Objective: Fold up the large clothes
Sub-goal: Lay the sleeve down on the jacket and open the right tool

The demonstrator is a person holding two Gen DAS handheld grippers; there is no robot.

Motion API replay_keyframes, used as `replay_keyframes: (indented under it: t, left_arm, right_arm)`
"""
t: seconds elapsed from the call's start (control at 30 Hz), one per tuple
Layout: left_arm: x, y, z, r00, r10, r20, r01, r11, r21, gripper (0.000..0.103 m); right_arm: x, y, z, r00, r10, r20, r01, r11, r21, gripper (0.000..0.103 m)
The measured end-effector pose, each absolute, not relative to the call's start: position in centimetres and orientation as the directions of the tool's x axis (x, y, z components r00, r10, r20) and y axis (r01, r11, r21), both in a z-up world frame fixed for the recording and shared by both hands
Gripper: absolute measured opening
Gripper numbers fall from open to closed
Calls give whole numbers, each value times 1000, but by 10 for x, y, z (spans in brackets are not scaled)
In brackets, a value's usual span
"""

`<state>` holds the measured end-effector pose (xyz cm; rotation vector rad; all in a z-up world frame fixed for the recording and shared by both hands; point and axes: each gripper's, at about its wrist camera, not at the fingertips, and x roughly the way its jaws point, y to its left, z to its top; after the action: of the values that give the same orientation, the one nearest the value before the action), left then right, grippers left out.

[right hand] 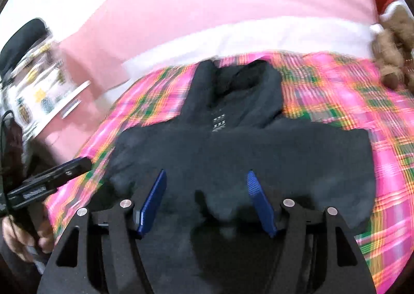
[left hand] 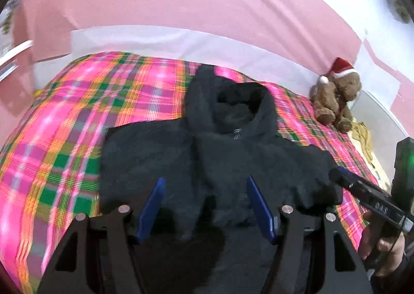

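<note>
Blurring hoodie [right hand: 233, 154] hem (claw-hidden)

Both views mounted just behind blue fingers [left hand: 155, 203], looking forward and downward along them over a plaid-covered bed [left hand: 64, 118] toward a far pink wall [left hand: 155, 4]. Left wrist view set close above the near hem of a dark hooded garment [left hand: 220, 144], slightly left of it, catching the right gripper [left hand: 336, 177] at the right edge and a teddy bear [left hand: 336, 97] far right. Right wrist view equally close over the same hem, more to the right, catching the left gripper [right hand: 85, 163] at the left edge and the bear at the far right corner. Shared by both: garment, hood, bedspread, white band, pink wall, bear.
</note>
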<state>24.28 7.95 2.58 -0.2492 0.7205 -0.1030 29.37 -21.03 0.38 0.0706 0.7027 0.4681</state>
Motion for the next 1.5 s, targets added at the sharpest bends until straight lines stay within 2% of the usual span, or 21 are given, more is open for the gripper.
replay_keyframes:
  t: [0.13, 0.17, 0.2, 0.23, 0.27, 0.37, 0.5, 0.6, 0.7, 0.83, 1.0, 1.17, 1.33, 1.5]
  left_arm:
    - [284, 50, 9, 726, -209, -655, 72, 970, -230, 65]
    - [293, 46, 0, 711, -200, -674, 66, 974, -219, 60]
    - [303, 43, -16, 682, -183, -708, 51, 978, -204, 47]
    - [309, 43, -29, 657, -167, -736, 36, 981, -191, 40]
    - [312, 45, -44, 634, -155, -757, 17, 982, -188, 40]
    - [306, 55, -67, 639, -176, -748, 0, 973, -230, 40]
    - [304, 52, -70, 646, -152, -748, -6, 979, -203, 40]
    - [300, 50, -57, 630, -136, -764, -19, 982, -191, 38]
    - [293, 51, -30, 658, -168, -734, 9, 977, -215, 38]
    - [316, 45, -7, 705, -132, -696, 27, 987, -160, 38]
    - [361, 51, -49, 630, -81, -772, -18, 993, -119, 40]
    - [355, 55, -74, 663, -110, -741, -7, 988, -152, 40]
    - [345, 57, -45, 659, -127, -741, -31, 980, -195, 38]
    - [303, 56, -23, 711, -159, -686, 44, 982, -182, 38]
  right_arm:
    - [320, -273, -2, 744, 273, -610, -220, 962, 163, 65]
    - [328, -283, -6, 745, 238, -623, -183, 971, 152, 65]
    - [335, -291, -12, 740, 216, -637, -158, 976, 148, 65]
    - [344, -299, -24, 724, 190, -663, -128, 982, 142, 63]
    - [349, -302, -32, 710, 179, -681, -120, 984, 133, 60]
    - [364, -300, -69, 646, 180, -742, -131, 983, 125, 60]
    - [369, -295, -91, 644, 192, -741, -135, 981, 138, 60]
    - [373, -299, -81, 613, 189, -767, -128, 982, 140, 60]
    - [359, -311, -53, 673, 186, -716, -133, 983, 130, 59]
    - [379, -316, -26, 696, 210, -687, -148, 978, 149, 59]
    - [432, -322, -59, 604, 178, -777, -96, 984, 151, 58]
    - [436, -317, -91, 615, 158, -773, -117, 987, 109, 58]
    - [420, -316, -65, 642, 114, -758, -100, 993, 64, 58]
    - [366, -319, -30, 702, 175, -690, -139, 984, 108, 58]
